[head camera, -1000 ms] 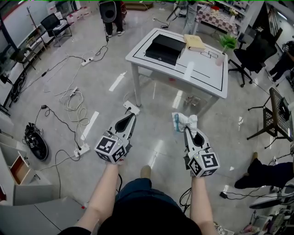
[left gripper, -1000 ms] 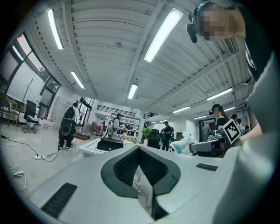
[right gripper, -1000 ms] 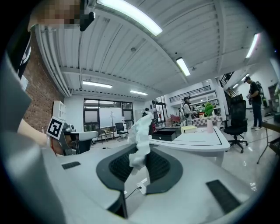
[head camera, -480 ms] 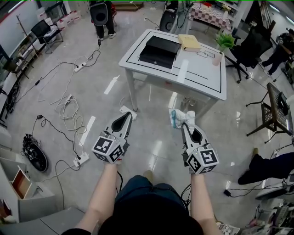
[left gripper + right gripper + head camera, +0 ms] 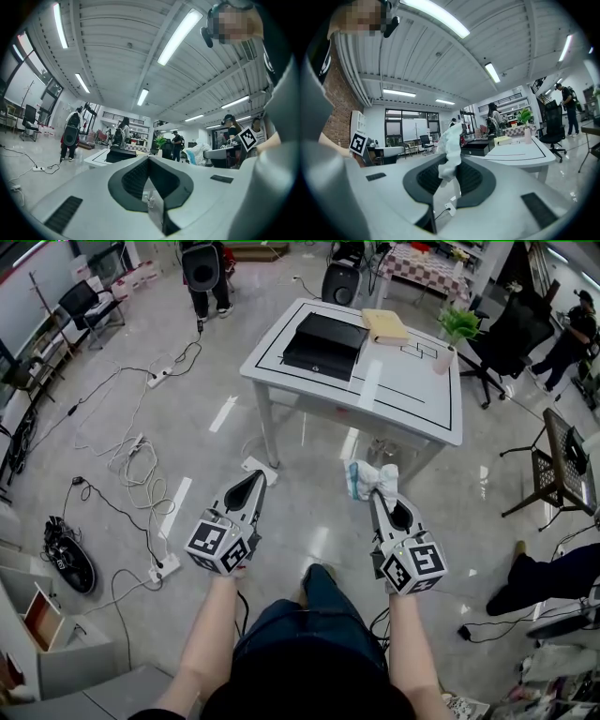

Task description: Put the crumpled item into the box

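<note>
Crumpled item point(image 5: 373, 480) sits clamped in the right gripper's point(image 5: 376, 497) jaws over the floor point(image 5: 309, 460), well apart from the box point(image 5: 326, 339) on the bench point(image 5: 412, 390). The left gripper's point(image 5: 254, 478) jaws are clenched, empty.

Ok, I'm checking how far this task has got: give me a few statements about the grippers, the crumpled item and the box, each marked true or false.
1. The right gripper holds the crumpled item between its jaws. True.
2. The crumpled item lies inside the black box. False: it is in the right gripper, over the floor, short of the table.
3. The left gripper is shut with nothing in it. True.
4. The black box sits on the floor. False: it sits on the white table.
5. A potted plant stands on the table. True.
</note>
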`<state>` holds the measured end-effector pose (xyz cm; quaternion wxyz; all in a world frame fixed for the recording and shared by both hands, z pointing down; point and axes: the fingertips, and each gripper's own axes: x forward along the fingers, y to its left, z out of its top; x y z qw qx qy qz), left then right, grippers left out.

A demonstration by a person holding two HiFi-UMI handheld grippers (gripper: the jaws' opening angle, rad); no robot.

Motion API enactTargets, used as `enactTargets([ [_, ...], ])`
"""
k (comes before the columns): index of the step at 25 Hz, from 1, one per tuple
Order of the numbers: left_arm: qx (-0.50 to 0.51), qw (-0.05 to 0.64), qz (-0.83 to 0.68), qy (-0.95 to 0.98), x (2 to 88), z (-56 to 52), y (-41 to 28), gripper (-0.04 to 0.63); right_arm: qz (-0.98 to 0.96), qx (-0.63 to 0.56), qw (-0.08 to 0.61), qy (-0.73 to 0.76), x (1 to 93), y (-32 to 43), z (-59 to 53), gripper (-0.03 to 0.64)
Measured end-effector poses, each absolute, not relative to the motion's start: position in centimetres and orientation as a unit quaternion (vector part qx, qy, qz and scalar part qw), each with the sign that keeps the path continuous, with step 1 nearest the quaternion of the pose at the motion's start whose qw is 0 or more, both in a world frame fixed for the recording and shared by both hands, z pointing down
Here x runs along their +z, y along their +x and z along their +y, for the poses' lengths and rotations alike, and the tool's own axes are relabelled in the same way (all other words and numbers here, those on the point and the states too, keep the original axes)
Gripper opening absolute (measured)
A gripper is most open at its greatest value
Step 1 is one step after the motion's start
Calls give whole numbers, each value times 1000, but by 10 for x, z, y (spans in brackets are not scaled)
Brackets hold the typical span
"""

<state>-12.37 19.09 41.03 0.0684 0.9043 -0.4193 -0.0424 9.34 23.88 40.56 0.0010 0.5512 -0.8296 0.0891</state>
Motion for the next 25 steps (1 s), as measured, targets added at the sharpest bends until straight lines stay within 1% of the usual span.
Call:
enactTargets([
  [12,-40,72,-435,897,414,171,-133,2,-833,96,-13,545,404,94,208,60],
  [25,-43,69,-448,890,415,90,-125,2,-839,107,-19,533,412,102,119,60],
])
